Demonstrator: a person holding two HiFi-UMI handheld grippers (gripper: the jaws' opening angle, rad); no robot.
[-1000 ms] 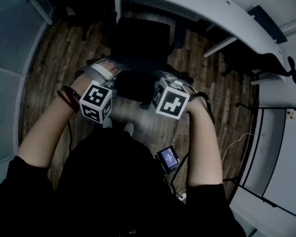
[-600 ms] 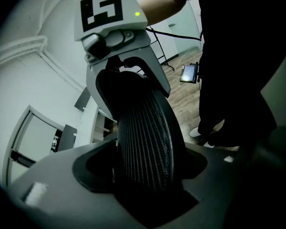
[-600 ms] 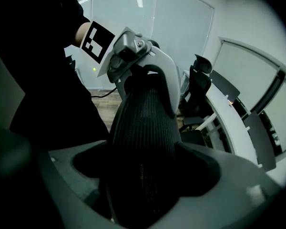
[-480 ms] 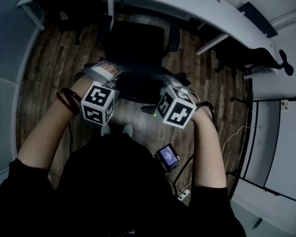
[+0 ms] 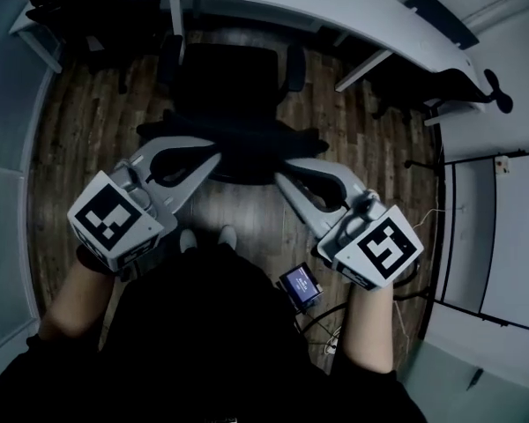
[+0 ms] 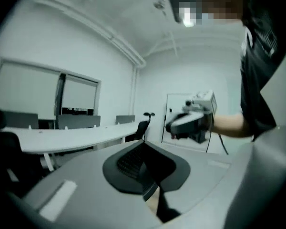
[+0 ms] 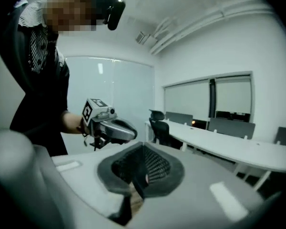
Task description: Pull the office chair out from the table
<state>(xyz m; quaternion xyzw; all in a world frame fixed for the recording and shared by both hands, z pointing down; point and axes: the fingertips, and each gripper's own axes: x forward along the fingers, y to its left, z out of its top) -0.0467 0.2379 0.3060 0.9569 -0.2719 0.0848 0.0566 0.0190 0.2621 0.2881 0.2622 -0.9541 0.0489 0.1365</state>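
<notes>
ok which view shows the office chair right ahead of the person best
The head view: the office chair is seen nearly whole from above, close to the table. Both gripper views look level across the room; the far chairs they show seem to be others.

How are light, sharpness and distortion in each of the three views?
Head view: dim, strong fisheye curving the table, the office chair almost lost in shadow. Left gripper view: brighter, soft all over, dark corners. Right gripper view: much the same.
</notes>
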